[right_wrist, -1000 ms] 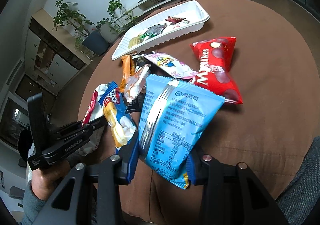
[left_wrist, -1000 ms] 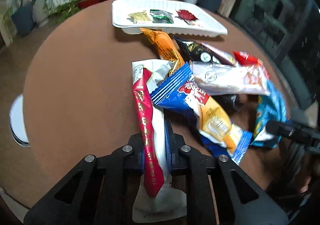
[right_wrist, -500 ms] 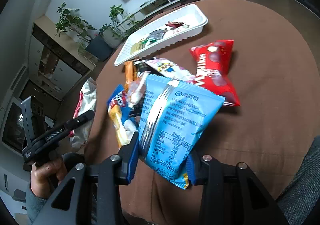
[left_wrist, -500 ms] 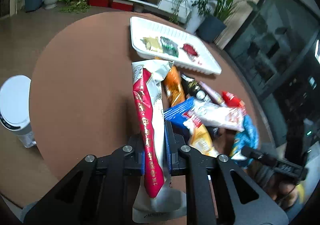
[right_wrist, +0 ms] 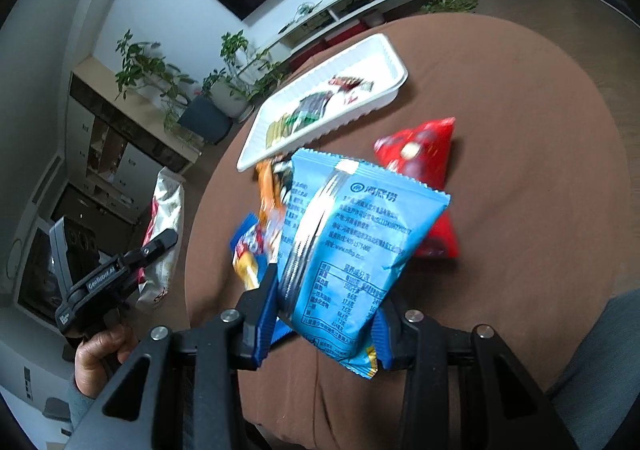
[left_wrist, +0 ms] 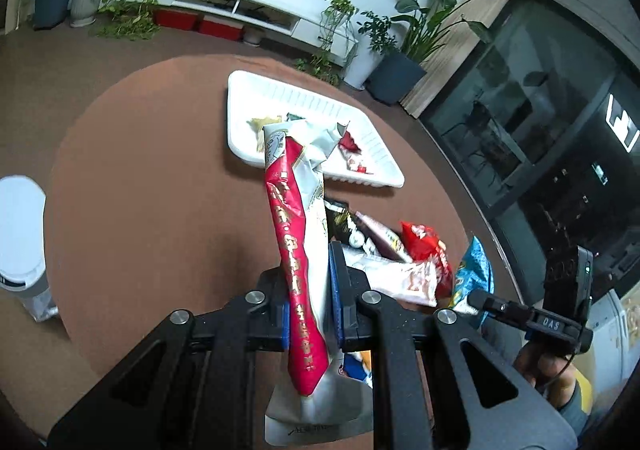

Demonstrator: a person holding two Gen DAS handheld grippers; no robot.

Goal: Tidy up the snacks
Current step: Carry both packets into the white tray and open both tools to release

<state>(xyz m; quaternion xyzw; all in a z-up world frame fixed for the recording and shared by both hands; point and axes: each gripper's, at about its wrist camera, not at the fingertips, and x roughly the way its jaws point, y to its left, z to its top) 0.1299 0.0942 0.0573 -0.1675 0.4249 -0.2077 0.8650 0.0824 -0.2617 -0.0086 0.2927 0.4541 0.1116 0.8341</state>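
Observation:
My left gripper (left_wrist: pixel 307 290) is shut on a red and white snack bag (left_wrist: pixel 298 234) and holds it up above the round brown table (left_wrist: pixel 160 178). It also shows in the right wrist view (right_wrist: pixel 162 246), off the table's left side. My right gripper (right_wrist: pixel 326 314) is shut on a light blue snack bag (right_wrist: pixel 344 246), lifted over the pile; this bag shows in the left wrist view (left_wrist: pixel 472 274). A white tray (left_wrist: pixel 304 106) with a few small packets lies at the far side, also in the right wrist view (right_wrist: pixel 360 62).
A pile of snack bags lies on the table: a red bag (right_wrist: pixel 420 146), an orange bag (right_wrist: pixel 268 186), a blue and yellow bag (right_wrist: pixel 248 254), a white and pink bag (left_wrist: pixel 404 278). A white bin (left_wrist: pixel 20 242) stands left of the table.
Both grippers have risen with their bags. The left one lifted the red and white bag clear of the pile and swung left; the right view tilted and the pile looks smaller.

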